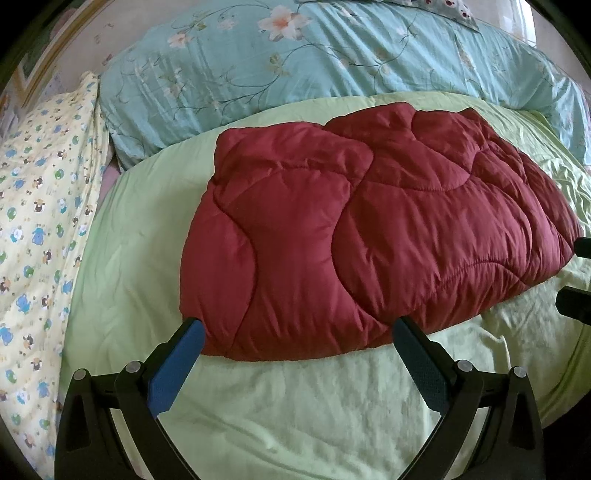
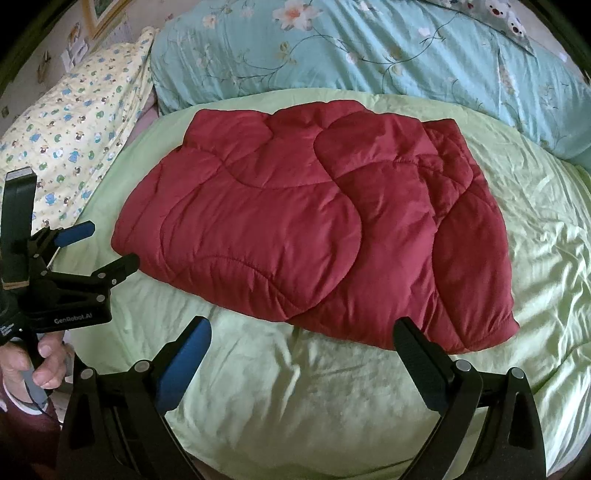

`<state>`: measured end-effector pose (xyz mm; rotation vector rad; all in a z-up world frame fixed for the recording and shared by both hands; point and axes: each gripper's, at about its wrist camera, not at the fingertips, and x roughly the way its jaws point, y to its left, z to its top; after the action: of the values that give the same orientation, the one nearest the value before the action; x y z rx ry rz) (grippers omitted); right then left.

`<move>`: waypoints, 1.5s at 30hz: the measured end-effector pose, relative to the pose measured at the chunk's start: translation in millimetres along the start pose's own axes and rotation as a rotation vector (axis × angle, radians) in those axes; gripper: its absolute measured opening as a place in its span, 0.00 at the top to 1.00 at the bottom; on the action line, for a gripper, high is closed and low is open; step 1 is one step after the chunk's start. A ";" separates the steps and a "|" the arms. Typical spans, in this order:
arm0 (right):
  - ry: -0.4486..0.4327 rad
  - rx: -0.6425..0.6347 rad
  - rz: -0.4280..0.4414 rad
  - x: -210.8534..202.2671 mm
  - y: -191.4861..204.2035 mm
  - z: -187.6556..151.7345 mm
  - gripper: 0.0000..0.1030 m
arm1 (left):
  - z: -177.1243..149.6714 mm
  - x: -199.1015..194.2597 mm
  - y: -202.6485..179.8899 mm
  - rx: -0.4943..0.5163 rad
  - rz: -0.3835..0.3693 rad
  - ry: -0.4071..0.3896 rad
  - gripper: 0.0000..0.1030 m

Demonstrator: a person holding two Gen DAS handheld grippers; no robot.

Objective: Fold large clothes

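Bed [image 2: 295,398] covered by a pale green, wrinkled cotton sheet, taking up most of both views. Behind it, a long light-blue quilt with a floral print [image 1: 332,62] rolled along the far edge, touching the sheet. At the left end, a yellow pillow printed with small cartoon animals [image 1: 40,221], leaning against the blue quilt. Beyond these, a pale wall with a framed picture [image 2: 99,14], only partly visible in the top-left corner of the right wrist view.

On the green sheet, near the middle, a dark red quilted padded garment [image 2: 314,229], folded into a thick, roughly rectangular bundle, lying flat, with stacked layers showing along its right side.

Left tongs [image 1: 297,334] spread wide, gripping nothing, the fingers just short of the bundle's near edge; blue pad [image 1: 177,365] on the left finger. Right tongs [image 2: 301,332] likewise spread wide and empty, at the near right corner of the bundle. In the right wrist view, left tongs [image 2: 107,247] seen from the side at the bundle's left edge, held by a hand [image 2: 37,362] on the handle. Nothing lying between either tongs and the garment.
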<state>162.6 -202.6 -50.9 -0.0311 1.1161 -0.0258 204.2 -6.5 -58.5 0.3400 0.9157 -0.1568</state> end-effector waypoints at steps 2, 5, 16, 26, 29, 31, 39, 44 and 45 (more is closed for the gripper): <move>-0.001 -0.001 0.000 0.3 0.2 0.6 0.03 | 0.7 0.1 -1.0 -0.001 0.001 -0.001 0.00; -0.003 -0.003 0.001 0.7 0.0 1.6 0.03 | 1.6 0.2 -1.8 -0.001 0.003 -0.001 0.00; -0.015 -0.015 0.002 -3.7 2.0 6.3 0.03 | 4.4 0.6 -2.5 -0.001 0.000 -0.004 0.00; -0.018 -0.023 0.003 -5.2 2.7 9.8 0.03 | 5.5 -2.4 -4.4 0.003 0.002 -0.014 0.00; -0.018 -0.022 0.002 -5.1 3.2 9.8 0.03 | 5.6 -2.3 -4.1 0.000 0.001 -0.012 0.00; -0.019 -0.021 0.001 -5.3 3.5 9.7 0.03 | 6.0 -2.5 -4.2 0.000 0.000 -0.013 0.00; -0.021 -0.025 0.005 -5.6 4.7 11.6 0.03 | 7.5 -2.7 -4.9 0.000 -0.001 -0.015 0.00; -0.024 -0.025 0.006 -6.4 5.0 12.9 0.03 | 9.0 -2.5 -4.2 -0.006 -0.007 -0.017 0.00; -0.024 -0.026 0.007 -6.9 4.1 13.4 0.03 | 9.1 -2.9 -4.7 -0.009 -0.006 -0.017 0.00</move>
<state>171.6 -198.1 -39.0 -0.0504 1.0923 -0.0041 208.0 -14.1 -52.1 0.3277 0.9008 -0.1610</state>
